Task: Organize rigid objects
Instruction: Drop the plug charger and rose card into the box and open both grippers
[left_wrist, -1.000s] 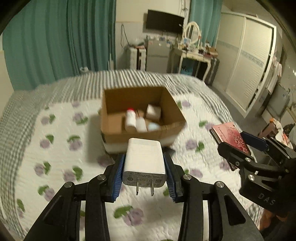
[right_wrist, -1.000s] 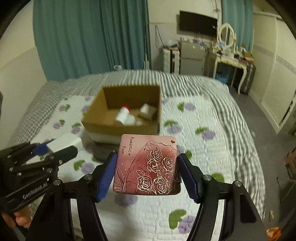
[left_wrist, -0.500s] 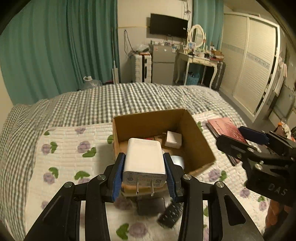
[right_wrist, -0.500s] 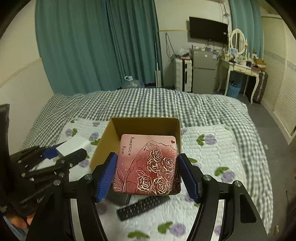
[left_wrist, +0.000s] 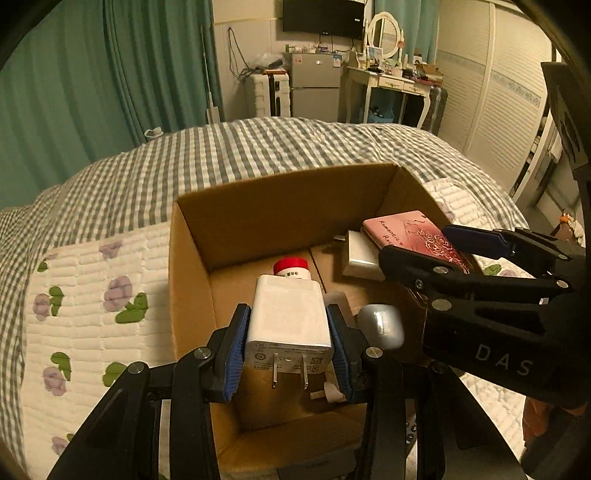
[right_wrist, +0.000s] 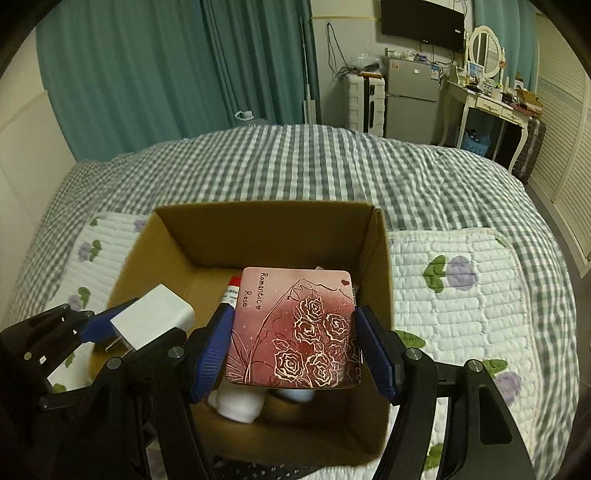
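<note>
Cardboard box (left_wrist: 192, 280) is set on the quilted bed (left_wrist: 85, 295), open at the top. Over its left side, a white charger (left_wrist: 288, 317) is pinched by the left gripper (left_wrist: 288, 347). Over its right side, a pink rose-printed case (right_wrist: 295, 328) is clamped by the right gripper (right_wrist: 295, 354). A red-capped bottle (left_wrist: 291, 266) lies inside.

"Romantic Rose" on pink tin (right_wrist: 295, 328); "DAS" on right tongs' (left_wrist: 458, 254) black body; charger (left_wrist: 288, 317) print unreadable.
</note>
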